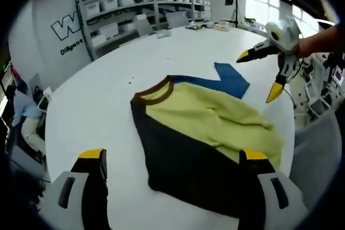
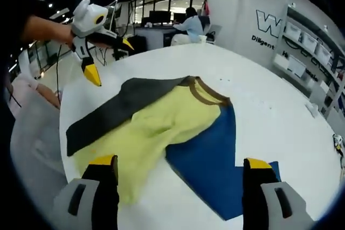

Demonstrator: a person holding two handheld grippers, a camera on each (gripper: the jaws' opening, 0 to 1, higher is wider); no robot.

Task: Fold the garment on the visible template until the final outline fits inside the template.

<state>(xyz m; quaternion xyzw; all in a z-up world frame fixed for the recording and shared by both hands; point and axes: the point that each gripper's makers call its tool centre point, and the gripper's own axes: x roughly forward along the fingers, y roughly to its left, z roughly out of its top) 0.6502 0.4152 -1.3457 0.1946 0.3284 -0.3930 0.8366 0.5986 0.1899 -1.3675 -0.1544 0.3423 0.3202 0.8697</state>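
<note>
Both the left gripper and the right gripper are seen with jaws spread wide and nothing held, poised above the partly folded yellow, blue and dark garment, which is spread flat on the round white table, brown collar uppermost.

A round white counter is backed by grey shelving stacked with white bins, a lettered white wall, ceiling lights and far windows.
</note>
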